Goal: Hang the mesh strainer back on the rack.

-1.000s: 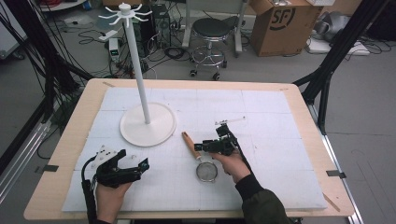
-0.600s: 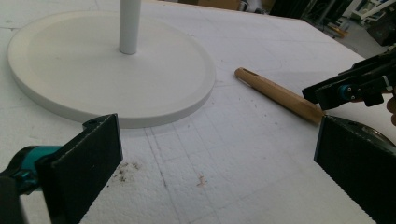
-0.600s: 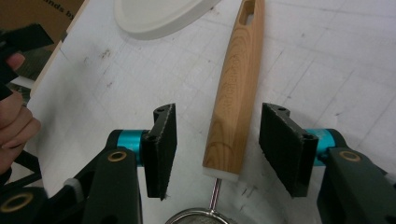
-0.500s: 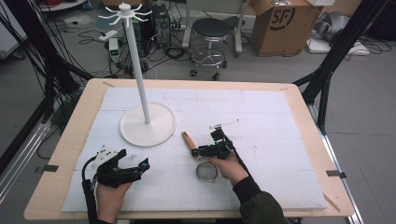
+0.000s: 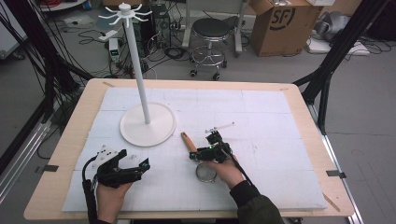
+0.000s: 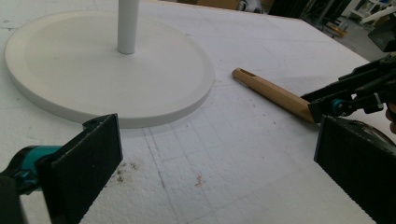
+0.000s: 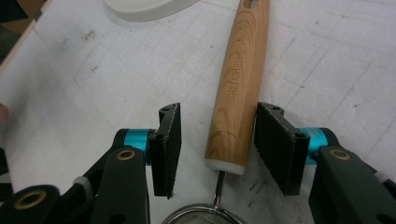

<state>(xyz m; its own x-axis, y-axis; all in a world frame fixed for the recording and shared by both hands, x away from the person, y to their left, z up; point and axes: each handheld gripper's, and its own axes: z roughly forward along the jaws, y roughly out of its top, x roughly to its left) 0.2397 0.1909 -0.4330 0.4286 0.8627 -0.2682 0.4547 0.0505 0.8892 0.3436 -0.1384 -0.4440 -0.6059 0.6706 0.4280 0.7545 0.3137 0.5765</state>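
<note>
My left hand-held gripper (image 5: 140, 166) rests at seven o'clock on the worktop (image 5: 60, 154), jaws wide and holding nothing. My right hand-held gripper (image 7: 217, 135) has just been closing; its jaws straddle the wooden handle (image 7: 238, 88) of the strainer (image 5: 204, 171), a gap showing at the left pad (image 7: 170, 140). The mesh bowl sits just nearer than the jaws. Beyond, at eleven o'clock, the white hook stand (image 5: 147, 123) lies close past the handle tip.

strainer (image 5: 201, 164) right of stand (image 5: 147, 123), on table (image 5: 280, 121)
</note>
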